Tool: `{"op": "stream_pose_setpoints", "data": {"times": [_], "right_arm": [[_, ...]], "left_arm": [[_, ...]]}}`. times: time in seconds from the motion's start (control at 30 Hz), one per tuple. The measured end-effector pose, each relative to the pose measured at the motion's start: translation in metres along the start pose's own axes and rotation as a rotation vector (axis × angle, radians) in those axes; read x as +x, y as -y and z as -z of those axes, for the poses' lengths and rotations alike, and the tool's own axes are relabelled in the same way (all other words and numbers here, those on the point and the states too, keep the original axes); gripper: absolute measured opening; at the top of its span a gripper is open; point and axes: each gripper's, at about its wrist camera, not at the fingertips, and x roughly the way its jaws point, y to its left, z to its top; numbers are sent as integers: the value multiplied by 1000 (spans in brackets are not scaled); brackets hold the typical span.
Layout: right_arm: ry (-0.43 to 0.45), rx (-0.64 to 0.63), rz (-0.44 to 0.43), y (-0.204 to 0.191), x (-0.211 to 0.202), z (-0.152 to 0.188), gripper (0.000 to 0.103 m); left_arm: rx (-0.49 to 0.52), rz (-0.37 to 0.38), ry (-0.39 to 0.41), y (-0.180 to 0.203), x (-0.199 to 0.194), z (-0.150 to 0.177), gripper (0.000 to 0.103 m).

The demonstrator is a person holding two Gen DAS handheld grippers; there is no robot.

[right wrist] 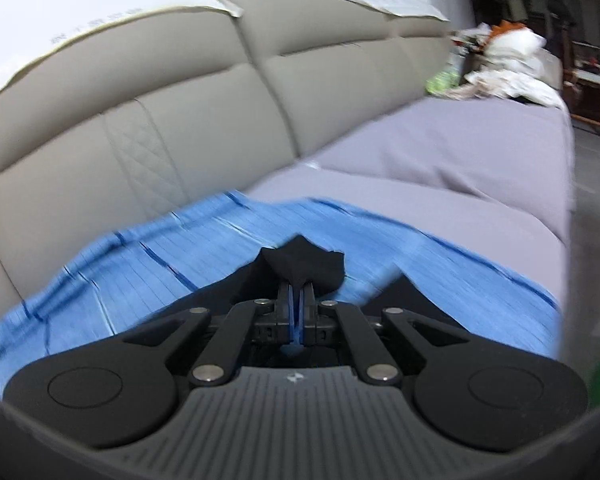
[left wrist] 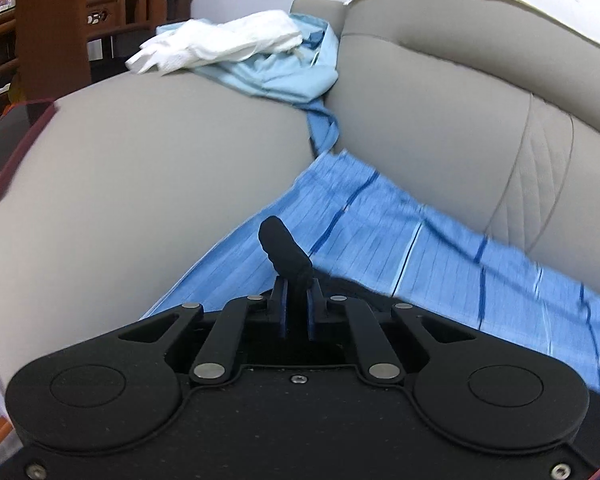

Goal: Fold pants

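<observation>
We are over a long grey sofa (right wrist: 204, 120) against a pale wall, with a heap of white and light-blue laundry (left wrist: 244, 52) at the far end of its seat and a dark wooden cabinet (left wrist: 52, 20) beyond. The pants (left wrist: 420, 248), blue cloth with fine stripes and dark seams, lie spread across the seat close to the backrest, running under both of our tools.

The left gripper (left wrist: 296, 280) has its fingers pressed together on a dark strip of fabric that stands up between them, with the blue cloth directly below. The right gripper (right wrist: 298, 284) is likewise closed, pinching a dark fold that bunches out in front of its fingers. The pictures are smeared, so we can't be sure, but these dark pieces look like the waistband or hem of the pants rather than a separate thing.

We judge that we are at the start of a fold: both ends of one edge are caught and being carried over the rest. The next move calls for keeping the two grips level and the edge taut between them, bringing it across to meet the opposite edge, then laying it down flat before letting go
</observation>
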Motion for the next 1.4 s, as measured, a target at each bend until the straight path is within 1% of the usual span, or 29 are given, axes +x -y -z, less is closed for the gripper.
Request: {"op": "stream_pose_setpoints", "data": {"times": [0.1, 0.23, 0.4, 0.5, 0.53, 0.6, 0.77, 0.83, 0.9, 0.93, 0.97, 1.0, 1.03, 1.07, 1.1, 1.13, 1.17, 1.3, 1.37, 1.4], "right_arm": [[5, 13, 35, 25, -21, 17, 5], [-5, 16, 64, 45, -36, 31, 6], [-44, 24, 80, 57, -40, 49, 6], [-79, 21, 84, 64, -39, 58, 8], [-89, 17, 90, 67, -38, 60, 10], [-102, 17, 113, 72, -34, 63, 11], [-113, 27, 218, 101, -28, 62, 11], [-116, 71, 262, 114, -28, 62, 12], [-124, 127, 274, 122, -29, 62, 12], [-119, 129, 277, 122, -30, 62, 15], [-110, 117, 280, 119, -32, 61, 22], [-101, 99, 277, 114, -34, 60, 21], [-91, 80, 259, 108, -36, 59, 22], [-83, 69, 227, 101, -39, 57, 31], [-80, 67, 191, 96, -41, 55, 35], [-82, 65, 135, 87, -43, 53, 44], [-89, 55, 73, 76, -45, 52, 54], [-123, -54, -170, 13, -51, 51, 63], [-152, -124, -316, -31, -55, 56, 69], [-177, -160, -412, -57, -57, 61, 70]], "left_arm": [[-4, 14, -9, -21, -18, 21, 8], [15, 9, -9, -37, -32, 44, 8], [-9, -24, -56, -60, -28, 70, 8], [11, -47, -69, -65, -20, 82, 8], [14, -53, -76, -65, -17, 86, 8], [17, -64, -86, -66, -12, 90, 8], [31, -87, -87, -66, -6, 97, 8], [38, -91, -86, -65, -5, 97, 8], [47, -91, -86, -64, -3, 97, 9], [51, -89, -86, -65, -3, 98, 9], [53, -87, -86, -65, -3, 98, 9], [55, -84, -86, -65, -2, 99, 9], [57, -81, -85, -65, -2, 99, 9], [59, -77, -84, -67, -2, 100, 9], [61, -72, -83, -68, -2, 102, 9], [64, -67, -82, -70, -2, 103, 9], [65, -62, -80, -71, -2, 105, 9], [73, -37, -68, -75, -3, 110, 10], [78, -25, -61, -77, -2, 112, 10], [79, -19, -56, -78, -2, 113, 10]]}}
